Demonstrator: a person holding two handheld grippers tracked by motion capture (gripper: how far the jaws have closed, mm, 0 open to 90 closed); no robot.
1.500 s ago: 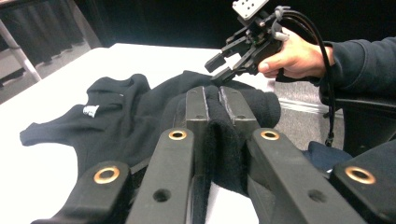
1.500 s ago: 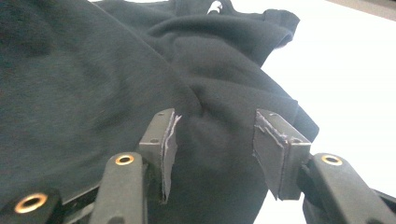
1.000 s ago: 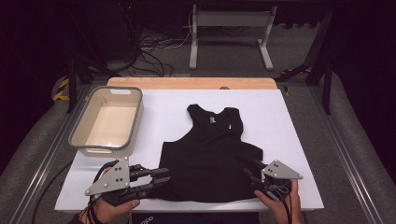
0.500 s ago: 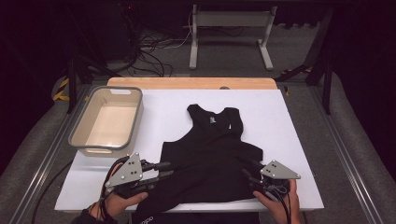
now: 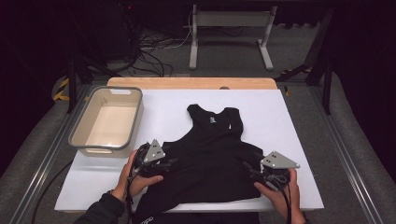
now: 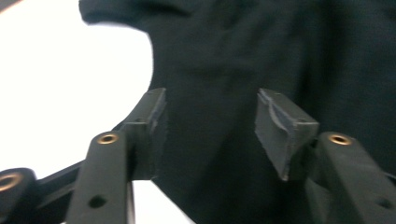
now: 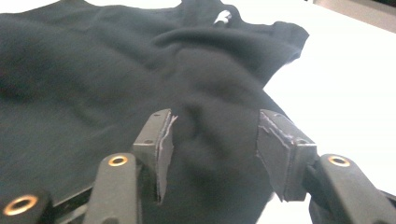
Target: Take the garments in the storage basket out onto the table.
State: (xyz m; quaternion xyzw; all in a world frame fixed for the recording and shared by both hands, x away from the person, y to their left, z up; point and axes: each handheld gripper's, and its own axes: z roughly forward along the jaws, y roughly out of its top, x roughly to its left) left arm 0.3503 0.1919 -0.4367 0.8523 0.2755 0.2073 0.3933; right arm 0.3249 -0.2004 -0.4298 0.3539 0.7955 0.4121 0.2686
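Fabric of a black tank top (image 5: 212, 154) is spread flat on the white counter (image 5: 289, 126), neck toward 12 o'clock and hem draped over the near edge at 6 o'clock. It is judged to be light, soft and limp: it will sag and crease wherever it is lifted, and a single layer may slip from a shallow pinch. A hold is best taken at the side seams, where a doubled edge can be gathered.

At the garment's 9 o'clock side the left claw (image 6: 210, 135) is seen with its jaws spread, cloth lying between them but not yet pinched. At the 3 o'clock side the right claw (image 7: 212, 149) is likewise spread, a raised fold of cloth standing between its pads (image 7: 161, 144). In the high view both hands (image 5: 140, 179) are set low at the two edges of the top.

At 10 o'clock from the garment, apart from it, a grey-rimmed beige plastic tub (image 5: 122, 91) stands on the counter; nothing is seen inside it.
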